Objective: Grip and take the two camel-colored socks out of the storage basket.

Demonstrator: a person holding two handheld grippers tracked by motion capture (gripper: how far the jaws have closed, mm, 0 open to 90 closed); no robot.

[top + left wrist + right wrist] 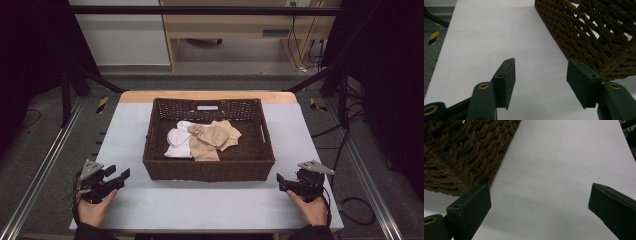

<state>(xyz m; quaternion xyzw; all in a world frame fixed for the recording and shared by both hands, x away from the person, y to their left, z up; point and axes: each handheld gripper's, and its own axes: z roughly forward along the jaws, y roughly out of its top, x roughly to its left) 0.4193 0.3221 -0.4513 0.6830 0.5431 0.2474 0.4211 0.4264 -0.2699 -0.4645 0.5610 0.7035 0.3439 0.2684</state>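
We hold left gripper [118,176] and right gripper [283,181] gaping, empty, flanking wicker basket [209,167], seemingly readying reach toward socks [202,137].

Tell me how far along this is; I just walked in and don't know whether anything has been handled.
Nothing looks started. The white socks and beige socks lie heaped together in the wicker basket at the table's middle. Nothing is in hand: the left gripper and right gripper sit open at the near corners, jaws apart over bare tabletop beside the basket. Whatever is meant for the socks remains.
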